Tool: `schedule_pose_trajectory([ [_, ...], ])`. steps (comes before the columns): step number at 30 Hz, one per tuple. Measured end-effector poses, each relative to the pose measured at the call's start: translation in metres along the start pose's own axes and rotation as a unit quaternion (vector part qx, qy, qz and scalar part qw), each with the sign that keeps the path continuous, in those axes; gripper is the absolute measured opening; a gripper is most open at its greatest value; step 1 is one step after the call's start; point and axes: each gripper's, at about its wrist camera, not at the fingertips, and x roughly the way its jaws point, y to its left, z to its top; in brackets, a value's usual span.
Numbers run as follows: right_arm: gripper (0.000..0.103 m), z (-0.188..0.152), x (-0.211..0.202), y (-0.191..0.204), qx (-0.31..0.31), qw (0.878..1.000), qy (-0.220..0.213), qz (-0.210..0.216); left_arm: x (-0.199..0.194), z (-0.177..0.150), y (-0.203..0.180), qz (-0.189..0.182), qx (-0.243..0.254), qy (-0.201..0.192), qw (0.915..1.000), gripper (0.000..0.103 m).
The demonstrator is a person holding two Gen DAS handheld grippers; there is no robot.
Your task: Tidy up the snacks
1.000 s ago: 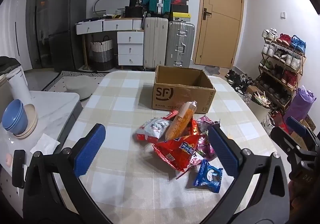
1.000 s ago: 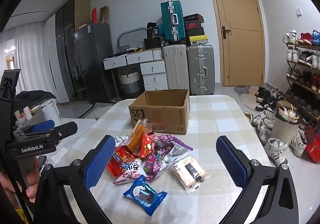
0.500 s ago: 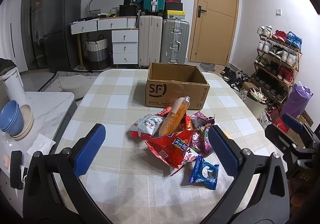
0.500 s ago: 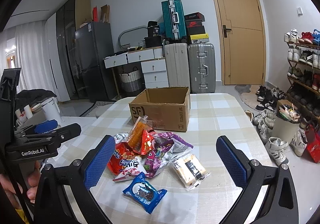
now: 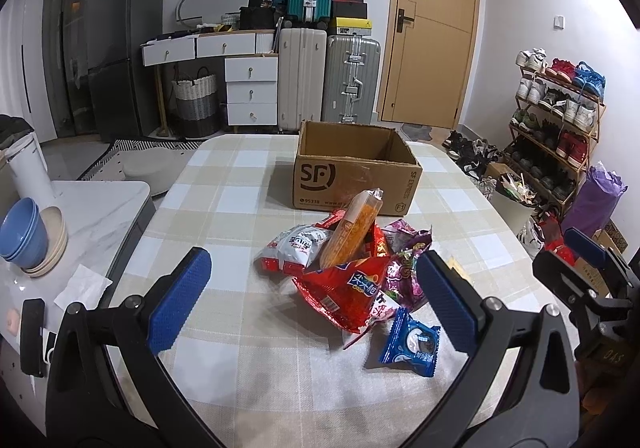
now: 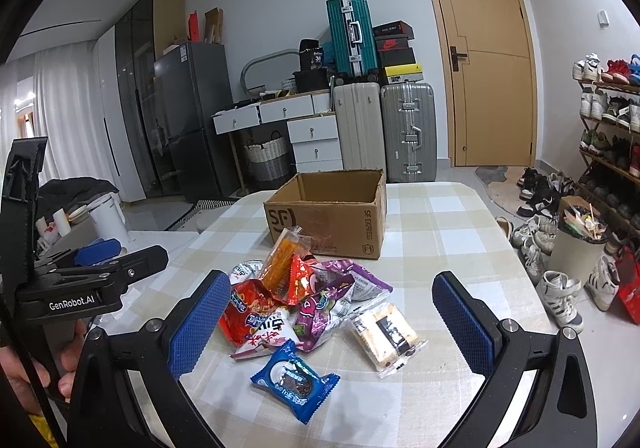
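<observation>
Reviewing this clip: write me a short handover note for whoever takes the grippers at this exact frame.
Left gripper: open, empty, above the table short of the pile.
Right gripper: open, empty, likewise.
Snack pile lies on the checked table in front of the cardboard box; blue cookie packet and pale cake packet lie nearest the grippers.
Done: nothing seen in the box; its floor is hidden.
Left: move every packet into the box.
</observation>
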Motion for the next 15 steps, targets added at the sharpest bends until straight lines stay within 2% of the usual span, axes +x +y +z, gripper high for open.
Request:
schedule_pose_trajectory([
  [7, 0.103, -0.003, 0.004, -0.005, 0.009, 1.0, 0.01, 0.005, 0.009, -0.002, 0.002, -0.003, 0.002, 0.021, 0.9998, 0.102],
  [12, 0.103, -0.004, 0.009, -0.01, 0.016, 1.0, 0.016, 0.012, 0.027, -0.005, -0.005, -0.028, 0.008, 0.037, 0.9989, 0.102],
  [15, 0.103, -0.007, 0.014, -0.014, 0.021, 0.999, 0.021, 0.012, 0.042, -0.008, -0.014, -0.041, 0.01, 0.032, 0.9986, 0.102],
])
